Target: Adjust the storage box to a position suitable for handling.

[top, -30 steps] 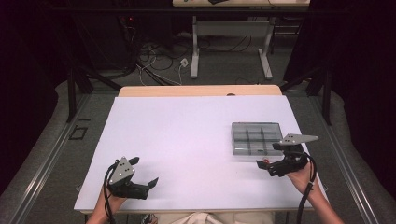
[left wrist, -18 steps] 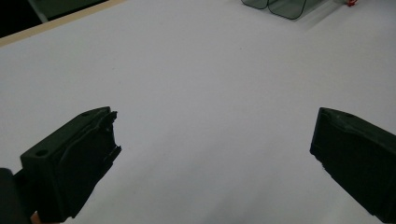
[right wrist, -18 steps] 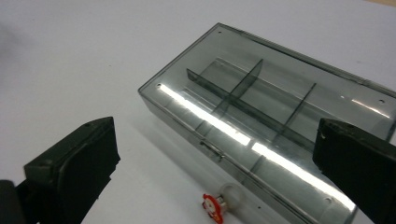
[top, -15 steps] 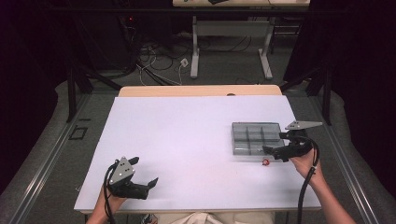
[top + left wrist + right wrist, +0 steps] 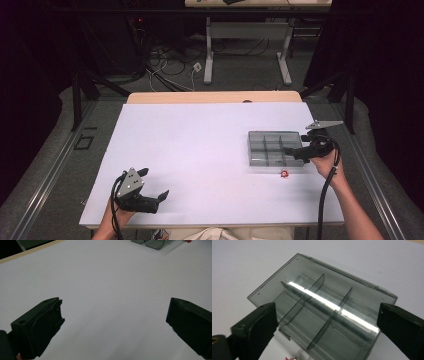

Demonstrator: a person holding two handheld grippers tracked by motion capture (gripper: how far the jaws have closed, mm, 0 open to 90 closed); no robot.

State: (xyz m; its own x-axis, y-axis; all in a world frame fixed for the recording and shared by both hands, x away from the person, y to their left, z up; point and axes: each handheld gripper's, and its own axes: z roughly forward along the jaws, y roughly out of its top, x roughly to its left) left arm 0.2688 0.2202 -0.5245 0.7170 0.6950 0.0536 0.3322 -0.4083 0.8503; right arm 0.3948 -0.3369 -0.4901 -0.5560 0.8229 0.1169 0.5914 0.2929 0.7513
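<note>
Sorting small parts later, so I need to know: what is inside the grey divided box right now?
The compartments of the grey divided box that show hold nothing, just dividers and glare. The right tool covers its near corners. A small red part lies outside on the table.

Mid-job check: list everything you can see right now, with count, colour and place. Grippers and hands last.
divided box: 1, smoky grey see-through plastic, right part of the table, six compartments, all look empty
small red piece: 1, red, on the table just in front of the box's near edge, too small to identify
table: 1, white top with a wooden strip along the far edge
second table's legs: grey, on the floor beyond, with loose cables beside them
left gripper: 1, black with a grey plate, near left corner of the table, jaws wide apart with nothing between them
right gripper: 1, black, over the box's right end, jaws wide apart, having just begun closing, box below them
person's hands: 2, one on each gripper
</note>
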